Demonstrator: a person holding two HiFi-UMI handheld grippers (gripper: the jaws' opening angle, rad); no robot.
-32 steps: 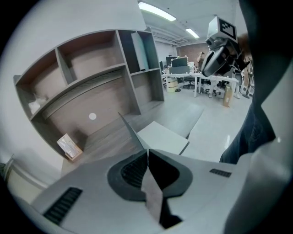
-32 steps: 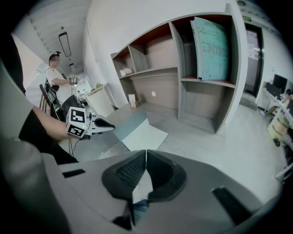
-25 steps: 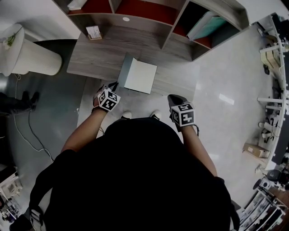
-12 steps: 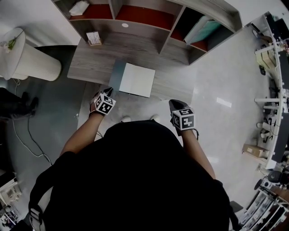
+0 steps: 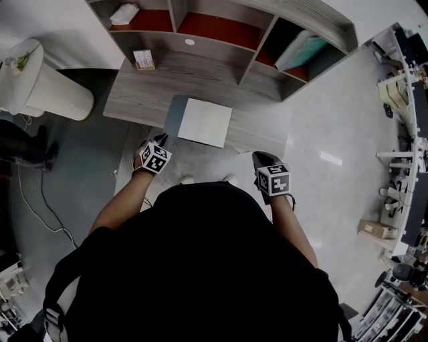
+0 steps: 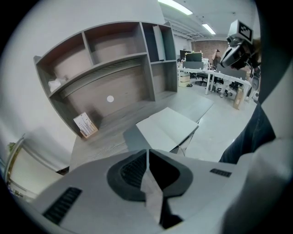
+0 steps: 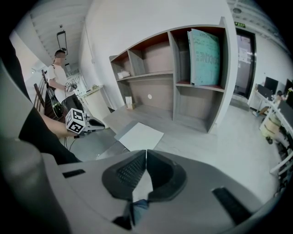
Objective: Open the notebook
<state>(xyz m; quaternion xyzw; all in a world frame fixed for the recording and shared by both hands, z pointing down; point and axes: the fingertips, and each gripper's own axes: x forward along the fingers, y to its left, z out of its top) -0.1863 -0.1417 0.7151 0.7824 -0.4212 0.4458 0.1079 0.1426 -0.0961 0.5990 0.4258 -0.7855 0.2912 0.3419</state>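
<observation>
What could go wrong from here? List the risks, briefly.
1. The open notebook lies at the front edge of the desk, and its near corner seems to overhang. A nudge could tip it off.
2. The left gripper, fingers shut and empty, hangs close to the laid-back cover. A careless sweep could drag the notebook or flip the cover shut.

Open-plan office, rows of white desks (image 6: pixel 201 72) with monitors (image 6: pixel 194 57) at the back, strip lights (image 6: pixel 176 5) overhead, grey wooden shelf unit (image 6: pixel 119 61), polished pale floor (image 5: pixel 334 120)
</observation>
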